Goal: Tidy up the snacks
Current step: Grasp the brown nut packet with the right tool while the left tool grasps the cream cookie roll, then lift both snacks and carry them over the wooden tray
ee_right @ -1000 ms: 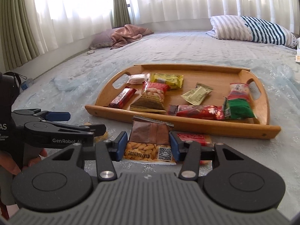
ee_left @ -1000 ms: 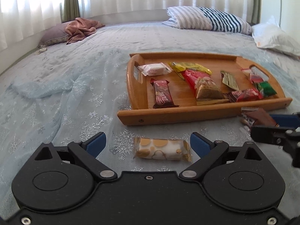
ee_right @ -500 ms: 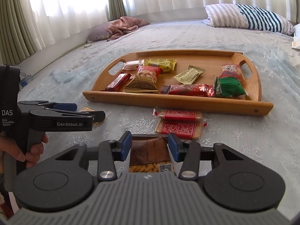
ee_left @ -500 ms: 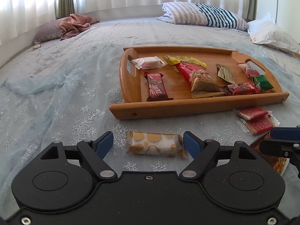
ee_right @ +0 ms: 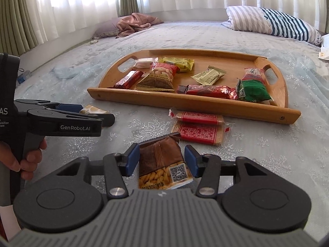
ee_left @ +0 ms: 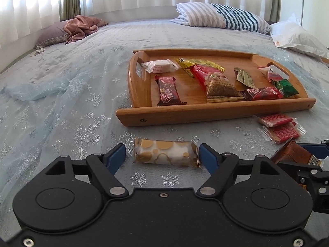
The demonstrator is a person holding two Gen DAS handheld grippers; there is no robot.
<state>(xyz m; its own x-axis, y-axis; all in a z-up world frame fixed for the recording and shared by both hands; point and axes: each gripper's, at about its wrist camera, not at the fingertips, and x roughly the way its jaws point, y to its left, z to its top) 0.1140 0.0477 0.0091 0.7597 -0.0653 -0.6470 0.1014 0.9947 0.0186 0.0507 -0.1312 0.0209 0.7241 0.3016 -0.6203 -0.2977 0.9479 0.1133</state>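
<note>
Where the right gripper begins, the brown packet vanishes.

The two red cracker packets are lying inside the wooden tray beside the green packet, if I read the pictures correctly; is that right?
Not quite. The two red cracker packets lie on the bedspread in front of the wooden tray, outside its near rim, as the right wrist view shows. The green packet is indeed inside the tray.

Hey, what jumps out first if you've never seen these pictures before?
A wooden tray loaded with bright snack packets sits mid-bed. In front of it the left claw straddles a gold-dotted white packet, while the right claw brackets a brown peanut packet, with two red cracker packs loose just beyond.
</note>
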